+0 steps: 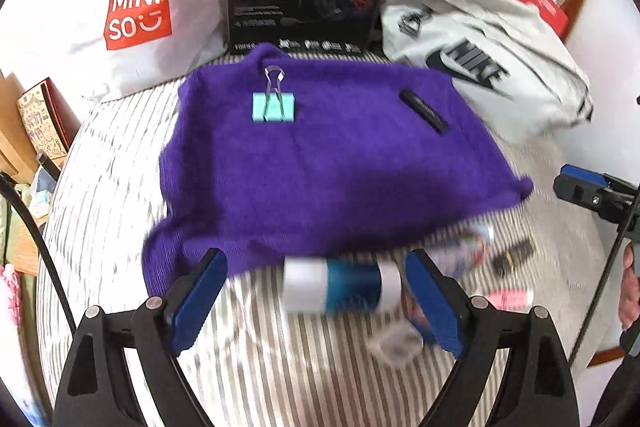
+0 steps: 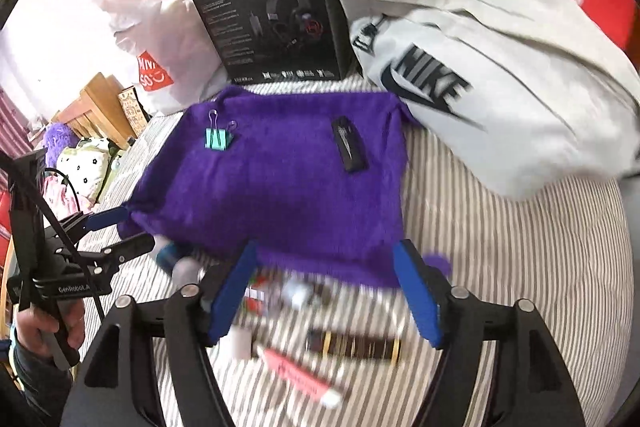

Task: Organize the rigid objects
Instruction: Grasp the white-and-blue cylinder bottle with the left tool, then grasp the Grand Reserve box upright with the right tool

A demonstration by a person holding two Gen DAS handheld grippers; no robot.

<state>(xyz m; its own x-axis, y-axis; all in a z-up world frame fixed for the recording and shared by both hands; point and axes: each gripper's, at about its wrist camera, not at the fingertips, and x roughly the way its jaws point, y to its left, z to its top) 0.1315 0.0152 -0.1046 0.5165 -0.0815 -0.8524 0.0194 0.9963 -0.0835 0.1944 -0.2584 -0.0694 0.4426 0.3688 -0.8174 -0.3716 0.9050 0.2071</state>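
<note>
Clip (image 1: 273, 105) and black stick (image 2: 349, 144) sit sorted on purple cloth (image 1: 320, 163) beyond both wide-open, empty grippers (image 1: 316, 301) (image 2: 326, 297); bottle (image 1: 340, 287), pink tube (image 2: 298, 375) between jaws remain.

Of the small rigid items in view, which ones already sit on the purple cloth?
Two: the teal binder clip and the flat black stick lie on the purple cloth. The blue-and-white bottle and pink tube lie on the striped sheet.
</note>
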